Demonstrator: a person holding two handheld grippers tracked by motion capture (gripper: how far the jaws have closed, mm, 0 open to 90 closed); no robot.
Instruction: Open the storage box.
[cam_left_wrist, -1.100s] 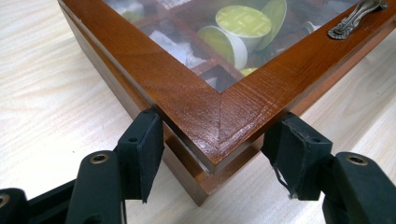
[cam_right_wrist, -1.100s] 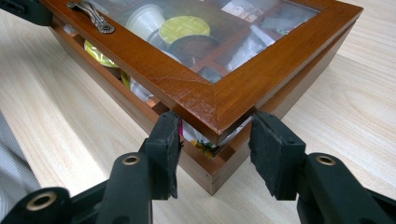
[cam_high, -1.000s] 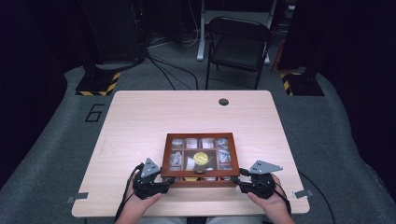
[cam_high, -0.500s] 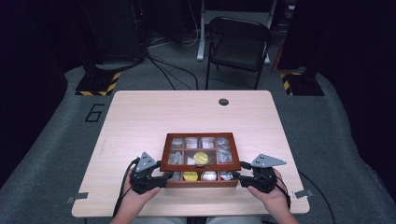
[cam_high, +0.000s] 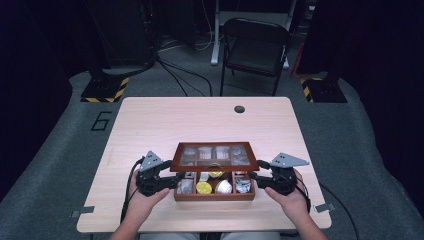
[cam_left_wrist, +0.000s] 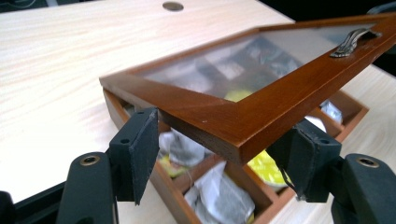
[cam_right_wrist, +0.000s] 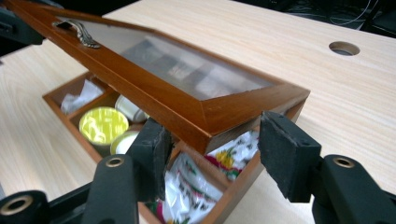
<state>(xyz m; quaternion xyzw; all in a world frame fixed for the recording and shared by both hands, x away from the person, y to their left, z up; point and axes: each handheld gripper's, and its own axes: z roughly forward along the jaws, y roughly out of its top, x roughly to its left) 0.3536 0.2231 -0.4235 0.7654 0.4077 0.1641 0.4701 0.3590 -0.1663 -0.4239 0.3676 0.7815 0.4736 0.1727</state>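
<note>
Tongs in both my hands, one at each front corner of the wooden box (cam_high: 214, 192), which sits on the near half of the pale table (cam_high: 165, 120), centred in front of me.

Left gripper (cam_high: 170, 181): jaws set wide, one either side of the lid (cam_high: 214, 156) at its front left corner. In the left gripper view the corner of the lid (cam_left_wrist: 243, 107) juts between the two black pads (cam_left_wrist: 140, 149); whether the pads actually touch the wood, I cannot tell.

Right gripper (cam_high: 254, 176): same arrangement at the front right corner, jaws wide, lid corner (cam_right_wrist: 205, 116) between them. Contact uncertain here too.

Lid: glass-paned, dark brown frame, raised at the front and hinged along the far edge, tilted up over the box. Metal handle (cam_left_wrist: 352, 41) on its front rail.

Box contents, seen under the raised lid: compartments holding wrapped tea bags (cam_right_wrist: 187, 191), a round yellow-topped pod (cam_right_wrist: 102, 125), a white pod (cam_high: 223, 186).

Table also has a round cable hole (cam_high: 239, 109) near the far edge. Folding chair (cam_high: 255, 47) stands beyond the table.
</note>
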